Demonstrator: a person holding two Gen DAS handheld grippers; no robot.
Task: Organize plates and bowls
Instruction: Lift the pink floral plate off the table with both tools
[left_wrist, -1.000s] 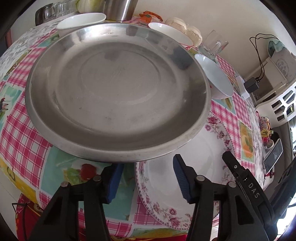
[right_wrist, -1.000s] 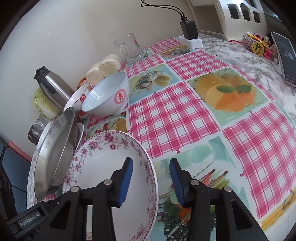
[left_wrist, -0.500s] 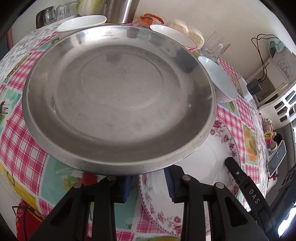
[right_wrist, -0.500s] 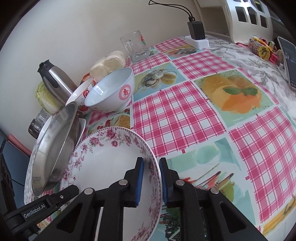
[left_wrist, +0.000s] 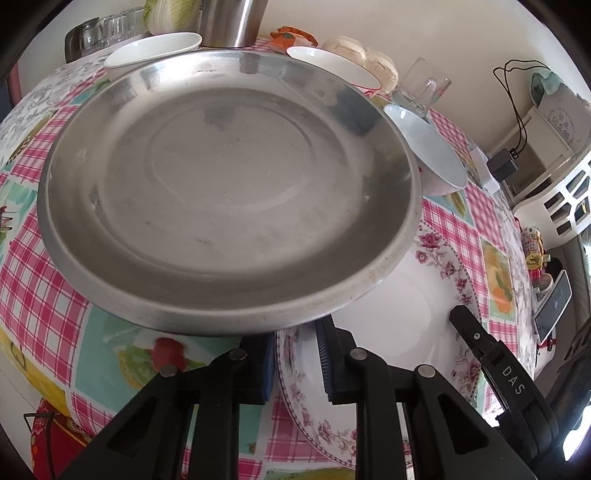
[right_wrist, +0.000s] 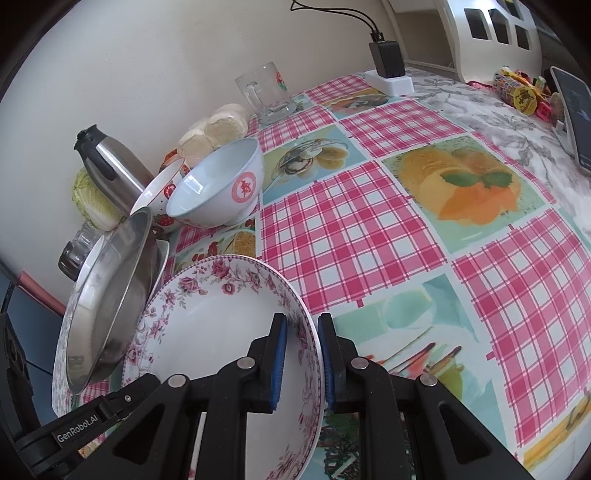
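Steel plate (left_wrist: 229, 192) tilted, left fingers (left_wrist: 295, 365) closing on its rim; right fingers (right_wrist: 301, 363) clamping floral plate (right_wrist: 221, 332).

A plain cream wall (right_wrist: 147, 74) runs behind the worktop, which wears a pink-checked oilcloth printed with food pictures (right_wrist: 351, 229). At the far right stands a white plastic chair with square cut-outs (right_wrist: 491, 29). Soft daylight fills the room.

Left wrist view: rides the left gripper (left_wrist: 295, 363), looks steeply down, very close over steel plate (left_wrist: 229, 199).
Right wrist view: rides the right gripper (right_wrist: 300, 363), angled down across the checked tablecloth (right_wrist: 351, 229) toward the wall.
Shared: floral plate (right_wrist: 221, 325), steel plate, white bowl (right_wrist: 218, 192), glass mug (right_wrist: 267, 92).
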